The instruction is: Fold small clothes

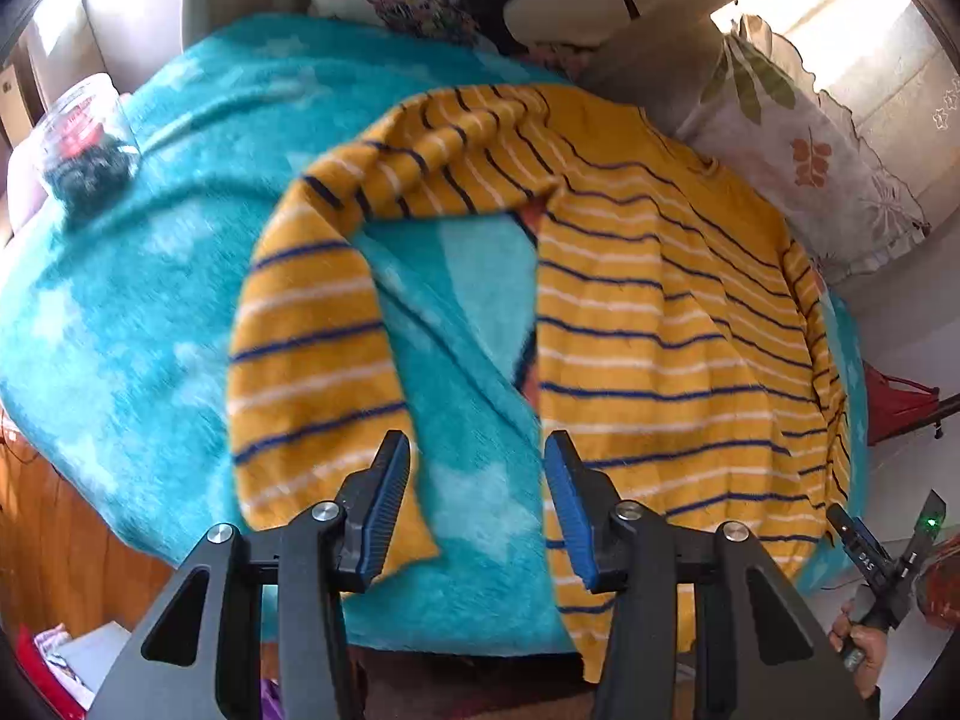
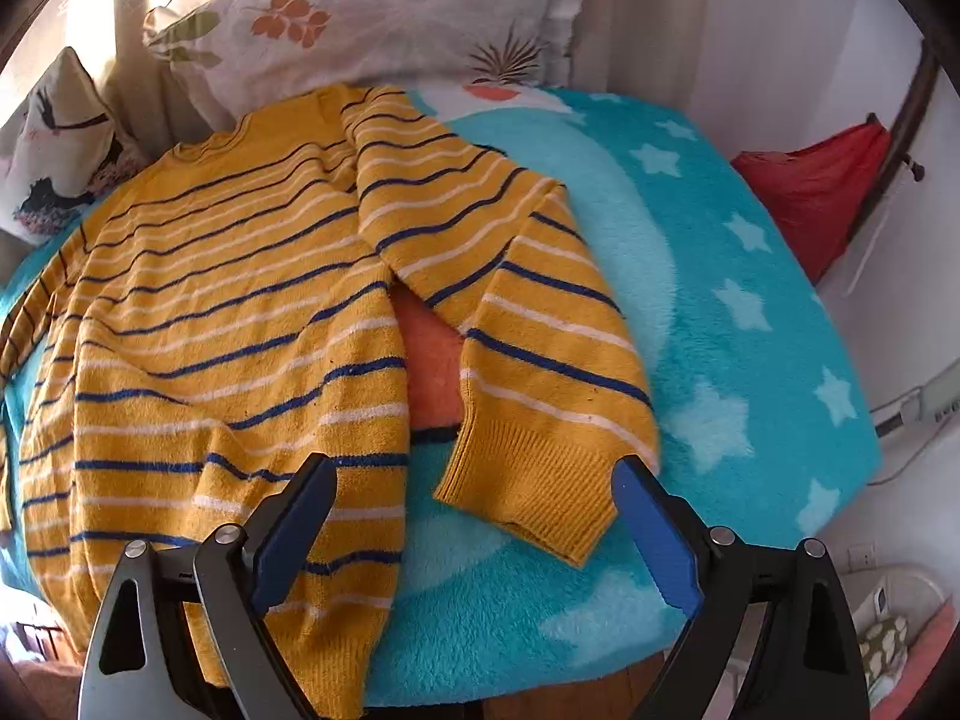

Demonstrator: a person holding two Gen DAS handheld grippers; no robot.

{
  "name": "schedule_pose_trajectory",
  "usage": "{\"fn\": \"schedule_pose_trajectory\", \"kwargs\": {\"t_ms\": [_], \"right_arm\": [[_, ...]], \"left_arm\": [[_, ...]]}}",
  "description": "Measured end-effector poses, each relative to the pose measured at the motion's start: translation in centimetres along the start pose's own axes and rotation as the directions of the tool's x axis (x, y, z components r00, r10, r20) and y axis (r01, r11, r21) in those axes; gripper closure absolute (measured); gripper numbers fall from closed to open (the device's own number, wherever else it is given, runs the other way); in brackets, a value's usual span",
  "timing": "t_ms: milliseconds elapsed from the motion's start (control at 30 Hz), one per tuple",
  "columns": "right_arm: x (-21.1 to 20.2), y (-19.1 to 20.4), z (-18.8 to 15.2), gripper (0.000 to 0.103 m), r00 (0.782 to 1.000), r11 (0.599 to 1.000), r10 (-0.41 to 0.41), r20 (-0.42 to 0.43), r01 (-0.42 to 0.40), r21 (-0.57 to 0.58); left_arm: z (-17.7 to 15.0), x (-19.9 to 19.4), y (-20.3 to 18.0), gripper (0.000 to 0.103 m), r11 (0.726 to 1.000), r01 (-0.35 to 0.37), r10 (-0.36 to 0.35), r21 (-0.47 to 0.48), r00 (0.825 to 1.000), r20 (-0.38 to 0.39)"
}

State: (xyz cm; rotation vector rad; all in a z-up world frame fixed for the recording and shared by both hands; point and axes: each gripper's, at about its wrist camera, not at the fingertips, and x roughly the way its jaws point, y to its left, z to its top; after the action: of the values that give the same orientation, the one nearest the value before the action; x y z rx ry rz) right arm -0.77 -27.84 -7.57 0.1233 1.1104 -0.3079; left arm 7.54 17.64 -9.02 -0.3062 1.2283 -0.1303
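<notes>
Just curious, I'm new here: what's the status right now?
Left gripper open, empty. Right gripper open, empty. Striped sweater flat on blanket, sleeves unfolded. Jar well clear.

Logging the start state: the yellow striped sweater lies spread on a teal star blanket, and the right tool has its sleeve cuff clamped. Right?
Not clamped. In the right wrist view the right tool is open, above the yellow striped knit sweater's ribbed cuff. The sweater does lie on the teal star-patterned fleece blanket.

Daylight glared white at the upper corners of both views. The left view was motion-blurred, its jar (image 1: 84, 144) smeared; the right view was sharper. Fisheye bending darkened the edges.
</notes>
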Motion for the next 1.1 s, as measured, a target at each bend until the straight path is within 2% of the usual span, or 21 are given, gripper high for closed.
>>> {"fn": "schedule_pose_trajectory", "kwargs": {"t_ms": [67, 100, 167, 200, 233, 267, 333, 433, 500, 600, 633, 667, 700, 733, 800, 833, 867, 933, 1033, 1100], "right_arm": [[1.4, -0.3, 0.2, 0.010, 1.000, 1.000, 0.006, -0.026, -0.006, -0.014], [2.0, -0.8, 0.3, 0.016, 0.999, 1.000, 0.013, -0.038, -0.014, -0.020], [2.7, -2.1, 0.9, 0.067, 0.997, 0.999, 0.027, -0.073, -0.029, -0.030], [2.6, -3.1, 1.1, 0.069, 0.994, 0.996, 0.083, -0.072, -0.084, -0.004], [2.4, -4.4, 1.5, 0.084, 0.987, 0.990, 0.140, -0.074, -0.138, 0.040], [2.3, -6.1, 2.0, 0.094, 0.980, 0.980, 0.185, -0.072, -0.178, 0.092], [1.9, -9.2, 3.1, 0.095, 0.985, 0.973, 0.167, -0.033, -0.159, 0.170], [1.8, -13.8, 4.5, 0.099, 0.999, 0.972, 0.032, -0.001, -0.031, 0.235], [1.9, -16.4, 5.2, 0.099, 0.999, 0.962, -0.041, -0.004, 0.040, 0.271], [2.0, -19.2, 5.9, 0.099, 0.998, 0.948, -0.067, -0.005, 0.066, 0.312], [2.0, -19.7, 6.0, 0.099, 0.997, 0.944, -0.071, -0.007, 0.070, 0.323], [2.0, -20.1, 6.1, 0.098, 0.998, 0.939, -0.064, -0.006, 0.062, 0.339], [1.9, -20.4, 6.0, 0.098, 0.999, 0.933, -0.033, -0.003, 0.032, 0.358], [2.1, -20.7, 6.0, 0.094, 1.000, 0.930, 0.010, 0.000, -0.010, 0.368], [1.9, -20.3, 5.6, 0.069, 0.996, 0.928, 0.092, 0.012, -0.090, 0.362], [1.6, -19.9, 5.3, 0.051, 0.993, 0.928, 0.120, 0.022, -0.120, 0.352], [1.2, -19.1, 4.8, 0.045, 0.988, 0.929, 0.153, 0.031, -0.155, 0.337], [0.8, -16.7, 4.1, 0.044, 0.970, 0.932, 0.242, 0.021, -0.238, 0.273], [0.4, -12.0, 3.1, 0.041, 0.949, 0.941, 0.316, -0.005, -0.312, 0.133], [0.1, -9.1, 2.4, 0.040, 0.943, 0.943, 0.332, -0.021, -0.331, 0.027]], "left_arm": [[-1.3, 1.1, -1.4, 0.058, 1.000, -0.017, 0.017, 0.004, 0.999, -0.028], [-1.9, 1.4, -2.1, 0.058, 1.000, -0.025, 0.026, 0.011, 0.999, -0.035], [-2.9, 1.8, -3.2, 0.058, 0.999, -0.037, 0.038, 0.012, 0.998, -0.044], [-3.4, 2.0, -3.6, 0.058, 0.999, -0.039, 0.040, 0.007, 0.998, -0.049], [-3.9, 2.2, -3.9, 0.058, 0.999, -0.044, 0.044, -0.001, 0.998, -0.054], [-4.3, 2.5, -4.1, 0.058, 0.999, -0.049, 0.048, -0.010, 0.997, -0.059], [-5.3, 2.9, -4.3, 0.058, 0.998, -0.058, 0.056, -0.031, 0.996, -0.070], [-6.7, 3.4, -4.7, 0.058, 0.997, -0.065, 0.061, -0.050, 0.995, -0.084], [-7.5, 3.8, -5.1, 0.058, 0.997, -0.068, 0.063, -0.045, 0.994, -0.088], [-8.5, 4.1, -6.3, 0.061, 0.994, -0.114, 0.113, -0.003, 0.992, -0.057], [-8.7, 4.1, -6.8, 0.089, 0.993, -0.121, 0.121, 0.016, 0.991, -0.056], [-8.8, 4.0, -7.1, 0.096, 0.992, -0.127, 0.129, 0.025, 0.990, -0.065], [-8.8, 3.7, -7.2, 0.095, 0.989, -0.147, 0.149, 0.031, 0.987, -0.063], [-8.7, 3.2, -7.1, 0.095, 0.984, -0.173, 0.175, 0.034, 0.983, -0.058], [-8.4, 2.1, -6.3, 0.095, 0.972, -0.236, 0.237, 0.020, 0.971, -0.044], [-8.0, 1.7, -5.5, 0.095, 0.966, -0.259, 0.259, 0.004, 0.965, -0.038], [-7.7, 1.2, -4.8, 0.095, 0.959, -0.285, 0.284, -0.016, 0.958, -0.034], [-7.0, 0.6, -3.3, 0.095, 0.950, -0.305, 0.304, -0.061, 0.952, -0.033], [-6.3, 0.5, -2.5, 0.094, 0.961, -0.242, 0.238, -0.137, 0.970, -0.048], [-6.6, 0.4, -2.9, 0.093, 0.964, -0.221, 0.218, -0.146, 0.975, -0.041]]}}
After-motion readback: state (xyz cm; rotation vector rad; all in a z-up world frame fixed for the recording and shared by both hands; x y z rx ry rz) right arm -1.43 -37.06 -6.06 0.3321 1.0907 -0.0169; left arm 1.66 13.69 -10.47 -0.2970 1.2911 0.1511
